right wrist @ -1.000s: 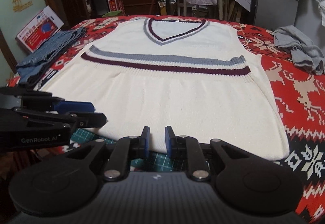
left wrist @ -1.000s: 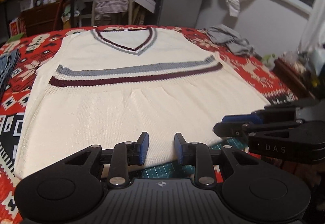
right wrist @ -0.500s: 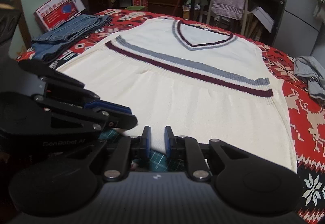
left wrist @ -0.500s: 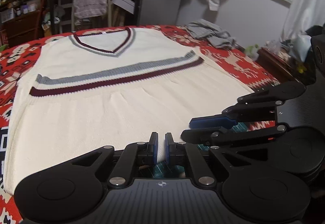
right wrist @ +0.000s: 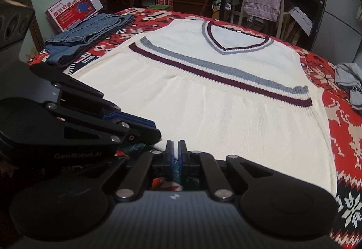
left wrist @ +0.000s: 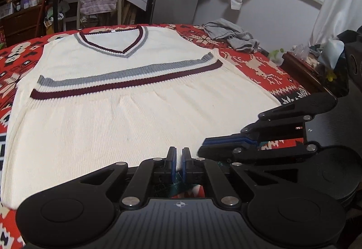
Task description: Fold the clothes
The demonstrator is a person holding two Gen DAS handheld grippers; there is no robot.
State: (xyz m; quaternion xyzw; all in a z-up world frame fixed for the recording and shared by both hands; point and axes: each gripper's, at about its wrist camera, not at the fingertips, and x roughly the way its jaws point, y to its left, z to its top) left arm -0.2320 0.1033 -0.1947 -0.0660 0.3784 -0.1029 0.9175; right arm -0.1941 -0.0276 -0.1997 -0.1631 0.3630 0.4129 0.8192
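A bed covered with a red blanket (left wrist: pixel 267 68) with white and black knitted-style patterns is carrying everything. A cream sleeveless knit vest (left wrist: pixel 126 113) with a grey and maroon V-neck and two chest stripes is lying flat on it, the hem toward the cameras. A folded pair of blue denim jeans (right wrist: pixel 88 34) is lying near the left edge. A crumpled grey garment (left wrist: pixel 233 36) is resting near the right edge, apart from the vest.

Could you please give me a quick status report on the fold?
Both hand-held grippers, left and right, shut on the vest's near hem. Vest flat, unfolded. Nothing on it.
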